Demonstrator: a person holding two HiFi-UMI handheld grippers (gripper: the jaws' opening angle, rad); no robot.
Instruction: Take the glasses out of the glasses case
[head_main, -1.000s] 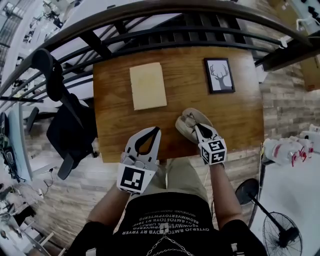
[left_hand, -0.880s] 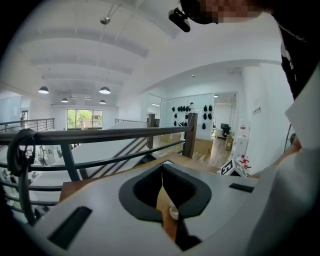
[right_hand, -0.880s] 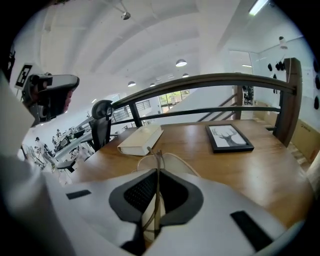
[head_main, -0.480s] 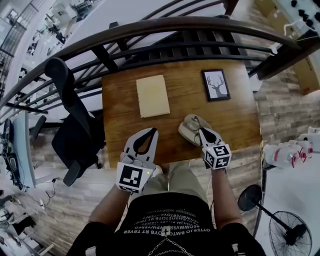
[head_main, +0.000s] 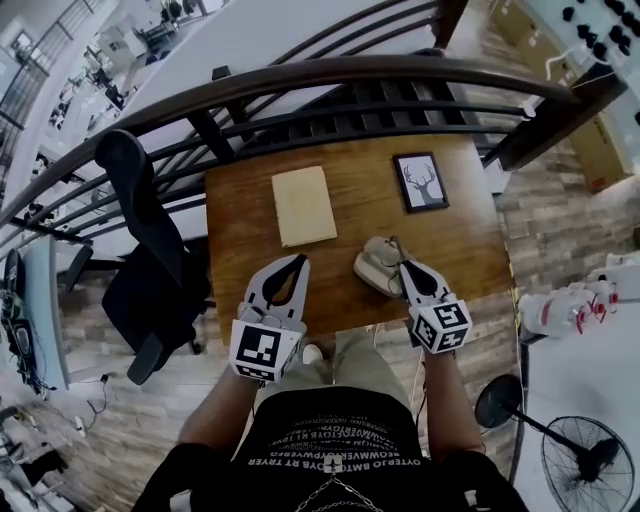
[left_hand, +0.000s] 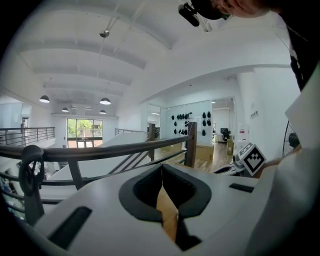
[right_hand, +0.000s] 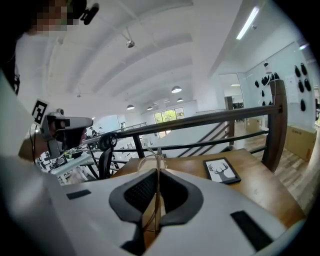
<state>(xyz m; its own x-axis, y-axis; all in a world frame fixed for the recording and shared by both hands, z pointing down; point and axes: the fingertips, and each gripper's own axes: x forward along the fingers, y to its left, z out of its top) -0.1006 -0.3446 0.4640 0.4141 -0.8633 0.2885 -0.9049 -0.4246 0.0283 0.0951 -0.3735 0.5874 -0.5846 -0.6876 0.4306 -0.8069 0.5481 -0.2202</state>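
Observation:
The beige glasses case (head_main: 376, 263) lies open near the front right of the wooden table (head_main: 350, 290). My right gripper (head_main: 403, 268) hangs just above the case's right side. It is shut on a pair of thin clear-framed glasses (right_hand: 150, 161), whose frame loops up past the jaw tips in the right gripper view (right_hand: 158, 172). My left gripper (head_main: 299, 262) is held over the table's front edge, left of the case, and is shut with nothing in it. In the left gripper view (left_hand: 161, 169) its tips meet, with only railing and room beyond.
A tan pad (head_main: 303, 205) lies at the table's back middle. A framed deer picture (head_main: 420, 181) (right_hand: 222, 170) lies at the back right. A dark railing (head_main: 330, 75) runs behind the table. A black chair (head_main: 140, 250) stands left, and a fan (head_main: 585, 465) and bottles (head_main: 565, 305) stand right.
My right gripper has lifted out of the case toward me, with the glasses in its jaws. The left gripper has risen a little. The case stays on the table.

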